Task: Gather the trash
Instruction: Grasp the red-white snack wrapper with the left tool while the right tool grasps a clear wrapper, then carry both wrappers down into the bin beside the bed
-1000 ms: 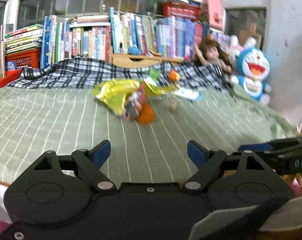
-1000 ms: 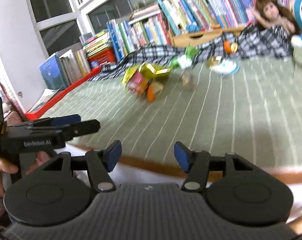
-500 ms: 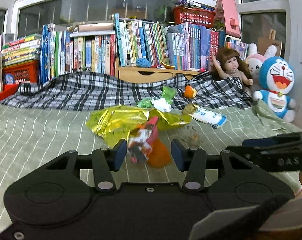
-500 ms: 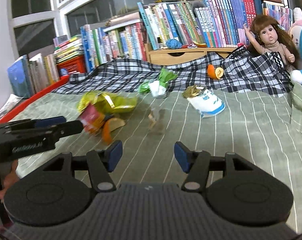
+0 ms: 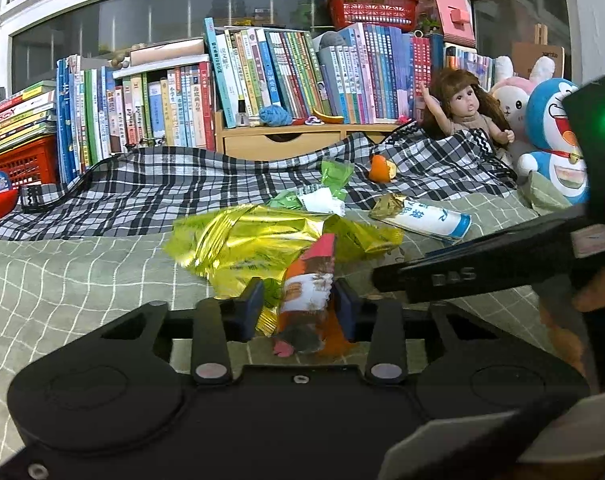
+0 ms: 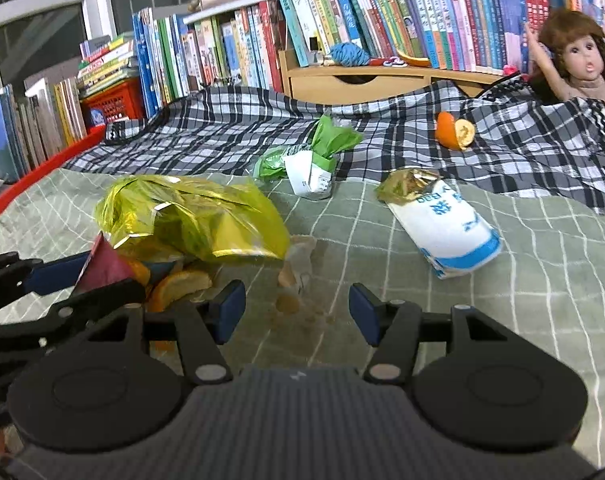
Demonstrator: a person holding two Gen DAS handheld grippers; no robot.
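Trash lies on a green checked bedspread point(image 5: 62, 280). My left gripper point(image 5: 298, 308) is shut on a red and orange snack wrapper point(image 5: 308, 292), with an orange peel point(image 5: 336, 338) just under it. The right wrist view shows that wrapper point(image 6: 106, 268) at the left, next to the orange peel point(image 6: 178, 288). Behind lies a crumpled yellow foil bag point(image 5: 262, 248) point(image 6: 190, 216). My right gripper point(image 6: 296, 312) stands open over brown crumbs point(image 6: 288, 304) and a clear scrap point(image 6: 300, 260). Farther back are a white-blue packet point(image 6: 446, 228), a green-white wrapper point(image 6: 310, 164) and an orange half point(image 6: 454, 130).
A black-and-white plaid blanket point(image 5: 162, 184) covers the back of the bed. Behind it stand rows of books point(image 5: 282, 72), a wooden drawer box point(image 5: 282, 144) and a red crate point(image 5: 18, 156). A doll point(image 5: 466, 108) and plush toys point(image 5: 550, 132) sit at the right.
My left gripper came forward to the red wrapper and its fingers narrowed onto it. The right gripper moved forward over the bed beside the left, staying open.
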